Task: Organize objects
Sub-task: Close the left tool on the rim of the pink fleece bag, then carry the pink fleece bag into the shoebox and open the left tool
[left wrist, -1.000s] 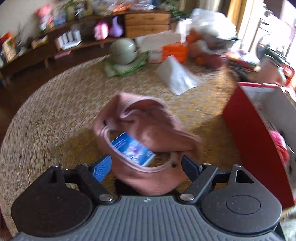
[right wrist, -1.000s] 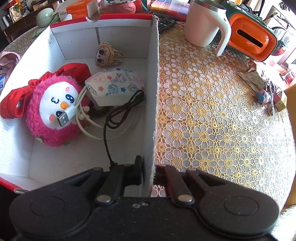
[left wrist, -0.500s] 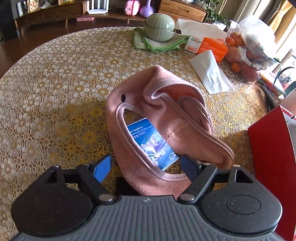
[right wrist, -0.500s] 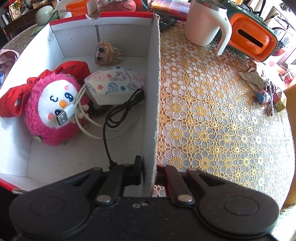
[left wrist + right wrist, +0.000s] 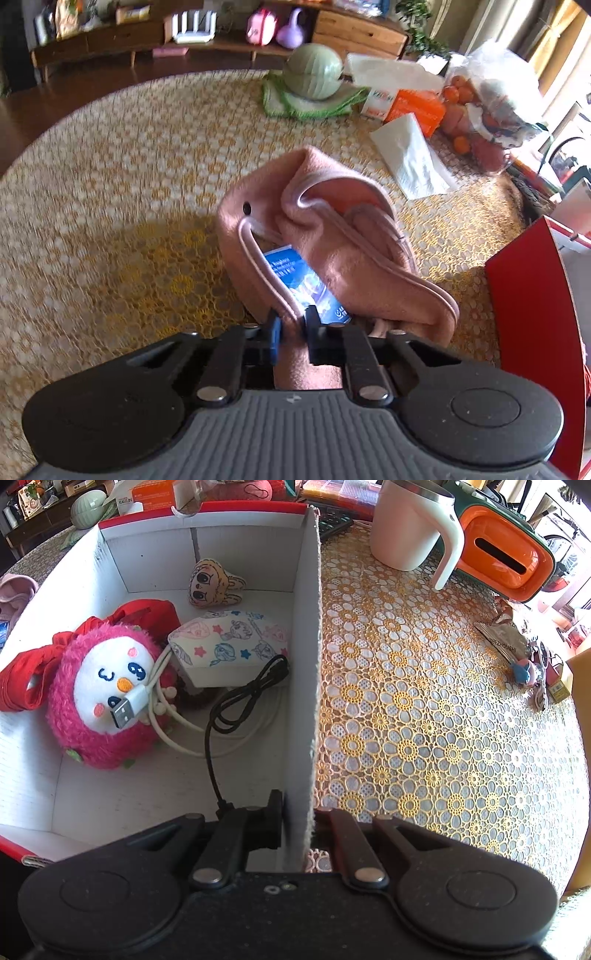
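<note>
A soft pink fleece cloth with pale piped edging (image 5: pixel 332 251) lies crumpled on the round table under its gold-and-white lace tablecloth (image 5: pixel 129 192), draped partly over a small blue printed packet (image 5: pixel 303 284) that shows through a gap in the folds. The left gripper (image 5: pixel 291 332) has just been closing and now pinches the cloth's near edge between its jaws, a fold of fleece bunched there, probably so the cloth can be lifted off the packet and carried. Just to the right stands the red-sided, white-lined cardboard box (image 5: pixel 303 664), the likely destination; it already holds a pink plush penguin (image 5: pixel 103 698), a patterned face mask (image 5: pixel 229 646), a small cartoon-face charm (image 5: pixel 214 581), and white and black cables. The right gripper (image 5: pixel 297 819) is clamped on the box's right wall, one finger inside and one outside, seemingly to steady the box while things go in.
</note>
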